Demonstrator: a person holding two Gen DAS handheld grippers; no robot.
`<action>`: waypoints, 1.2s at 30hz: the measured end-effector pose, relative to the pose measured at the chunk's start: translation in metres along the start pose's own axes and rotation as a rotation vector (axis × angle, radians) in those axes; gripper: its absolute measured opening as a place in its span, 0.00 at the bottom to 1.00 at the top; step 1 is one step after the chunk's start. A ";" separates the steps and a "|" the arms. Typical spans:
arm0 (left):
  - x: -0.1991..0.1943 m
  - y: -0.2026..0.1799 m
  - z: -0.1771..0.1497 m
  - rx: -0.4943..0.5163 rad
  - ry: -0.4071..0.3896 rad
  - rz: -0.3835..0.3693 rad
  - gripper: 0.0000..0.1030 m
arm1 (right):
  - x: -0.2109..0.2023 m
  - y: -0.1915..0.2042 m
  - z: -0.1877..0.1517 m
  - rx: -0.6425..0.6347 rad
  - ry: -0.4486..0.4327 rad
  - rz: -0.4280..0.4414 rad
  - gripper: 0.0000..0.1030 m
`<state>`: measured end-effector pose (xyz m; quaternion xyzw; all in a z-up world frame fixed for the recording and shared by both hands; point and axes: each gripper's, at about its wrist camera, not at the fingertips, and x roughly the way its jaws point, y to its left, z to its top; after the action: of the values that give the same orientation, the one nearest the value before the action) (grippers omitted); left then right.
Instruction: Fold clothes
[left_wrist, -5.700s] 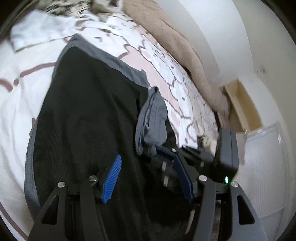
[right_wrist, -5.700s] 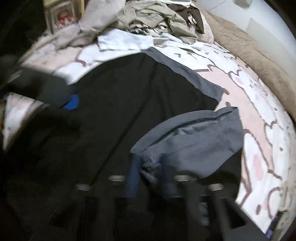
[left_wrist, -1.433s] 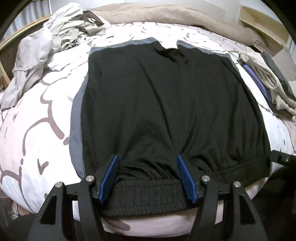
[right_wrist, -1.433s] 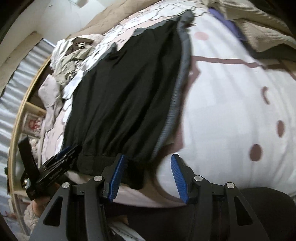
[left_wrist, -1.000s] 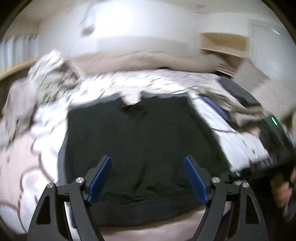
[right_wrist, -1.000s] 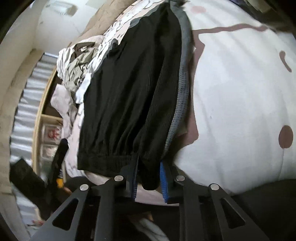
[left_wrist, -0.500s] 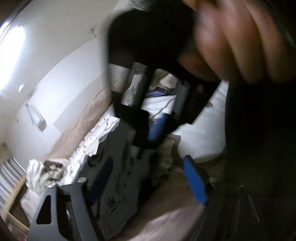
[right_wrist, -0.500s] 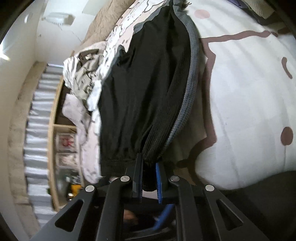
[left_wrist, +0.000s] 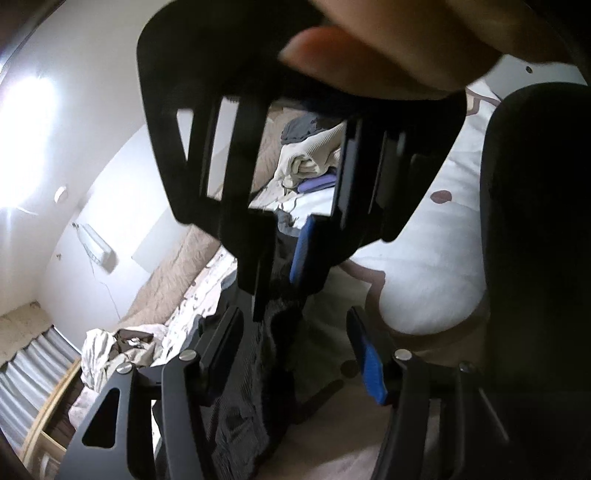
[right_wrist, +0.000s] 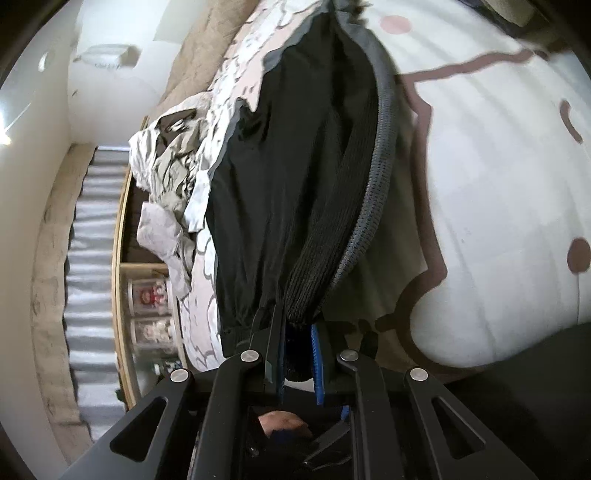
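The black garment (right_wrist: 295, 166) with a grey edge lies lengthwise on the bed, its near hem corner lifted. My right gripper (right_wrist: 297, 341) is shut on that bunched hem corner. In the left wrist view the right gripper (left_wrist: 284, 291) hangs from above, held by a hand (left_wrist: 406, 44), and the black garment (left_wrist: 266, 369) drops from its blue pads. My left gripper (left_wrist: 293, 321) sits just below it with its jaws closing. The hanging fabric is between the left fingers, and a gap still shows beside the right blue pad (left_wrist: 371, 369).
The white bed sheet (right_wrist: 498, 166) with brown outlines lies to the right. A pile of crumpled clothes (right_wrist: 162, 155) sits at the garment's far left, near a wooden shelf rim (right_wrist: 122, 258). A folded stack (left_wrist: 310, 158) rests farther back. A dark-clothed leg (left_wrist: 535, 258) fills the right.
My left gripper swung from the hem's middle across to the right gripper, rolled over and narrowed its jaws. My right gripper closed on the hem corner and lifted it.
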<state>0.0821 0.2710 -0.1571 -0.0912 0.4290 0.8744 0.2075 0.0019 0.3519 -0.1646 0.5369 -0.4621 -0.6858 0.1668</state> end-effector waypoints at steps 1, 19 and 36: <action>0.001 0.000 0.001 0.003 0.002 0.007 0.43 | 0.001 -0.001 0.000 0.007 0.002 0.001 0.12; 0.008 0.029 0.006 -0.100 0.000 -0.022 0.27 | -0.002 0.016 0.002 -0.067 0.022 -0.112 0.12; 0.014 0.018 -0.003 -0.202 0.067 -0.106 0.14 | -0.037 0.032 -0.001 0.034 -0.158 -0.110 0.81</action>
<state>0.0619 0.2629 -0.1504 -0.1632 0.3401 0.8975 0.2286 0.0083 0.3622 -0.1171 0.5083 -0.4552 -0.7264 0.0828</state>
